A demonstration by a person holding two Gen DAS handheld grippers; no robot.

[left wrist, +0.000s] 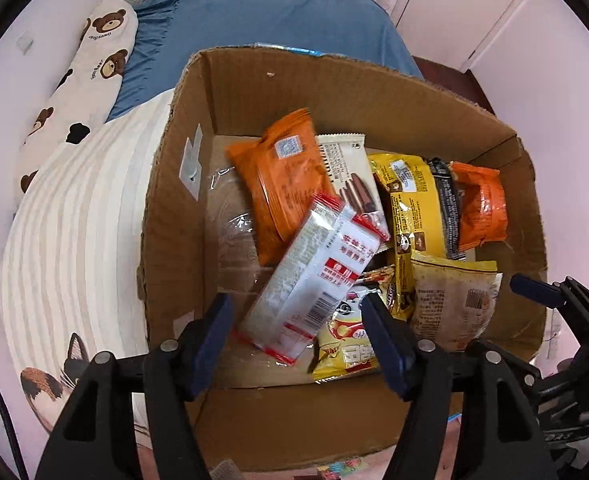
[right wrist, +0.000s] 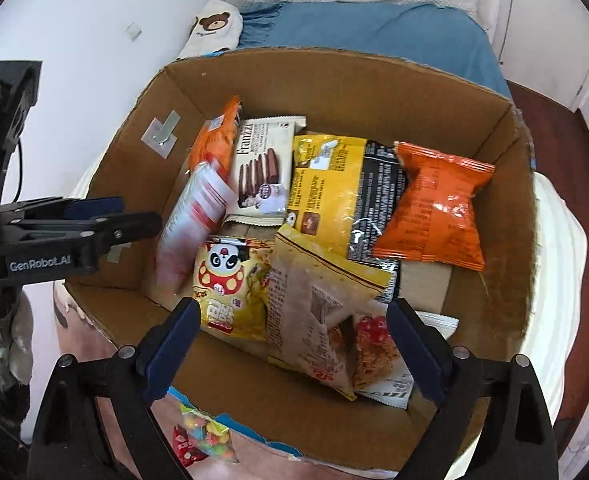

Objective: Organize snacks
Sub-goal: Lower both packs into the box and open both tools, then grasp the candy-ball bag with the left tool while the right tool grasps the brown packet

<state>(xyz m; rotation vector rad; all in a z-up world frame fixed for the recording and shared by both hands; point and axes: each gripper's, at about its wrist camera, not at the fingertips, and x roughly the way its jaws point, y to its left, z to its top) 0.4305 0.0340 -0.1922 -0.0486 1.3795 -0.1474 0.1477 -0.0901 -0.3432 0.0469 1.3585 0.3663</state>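
An open cardboard box [left wrist: 334, 92] [right wrist: 334, 76] holds several snack packs. A white and red packet [left wrist: 314, 276] [right wrist: 192, 216] lies tilted in the box's left half, blurred in the right wrist view, just beyond my open left gripper [left wrist: 294, 320]; it touches neither finger. Beside it lie orange bags [left wrist: 282, 184] [right wrist: 438, 208], a Franzzi wafer pack [right wrist: 262, 168], a yellow and black pack [right wrist: 334, 196], a panda pack [right wrist: 226, 280] and a tan pack [right wrist: 318, 312]. My right gripper [right wrist: 290, 332] is open above the tan pack at the near wall.
The box sits on a striped cream cushion [left wrist: 74, 220] on a bed with a blue blanket [left wrist: 274, 20] and a bear-print pillow [left wrist: 94, 64]. A small bag of colourful candy [right wrist: 202, 436] lies outside the box's near wall.
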